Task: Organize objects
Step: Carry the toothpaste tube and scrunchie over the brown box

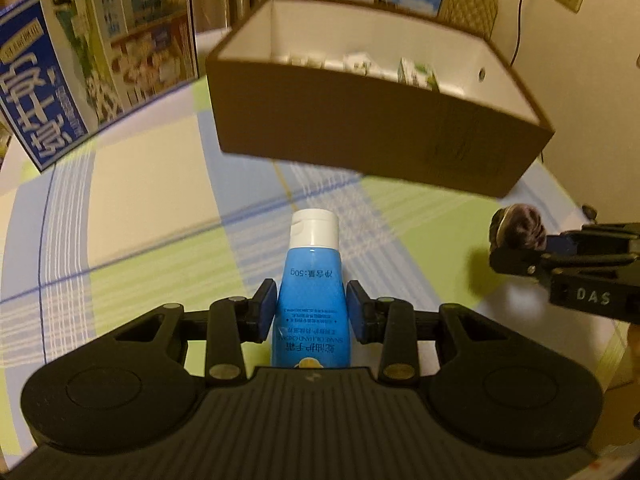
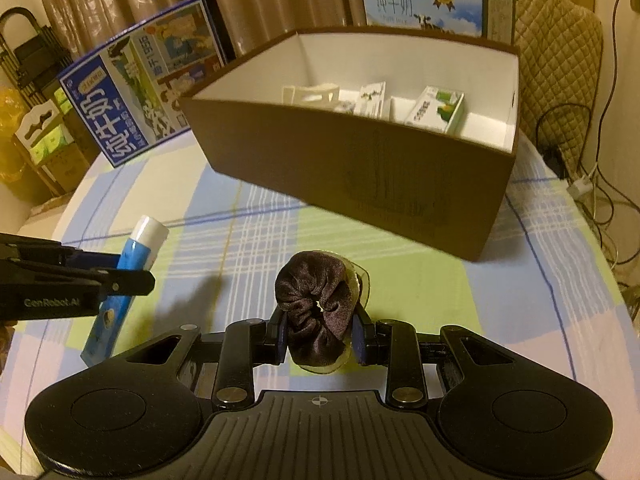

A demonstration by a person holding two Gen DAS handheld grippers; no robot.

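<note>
Both grippers carry something toward the brown cardboard box [image 2: 360,168] at the far side of the desk [image 2: 540,300], apparently to drop it in with the small cartons [image 2: 434,114] already there. The left gripper [image 1: 311,310] has its fingers clamped on a blue hand cream tube [image 1: 310,300], long axis along the fingers, white cap [image 1: 314,228] toward the box. The right gripper [image 2: 318,336] pinches a dark velvet scrunchie [image 2: 316,312], held above the checked cloth [image 2: 260,240].
</note>
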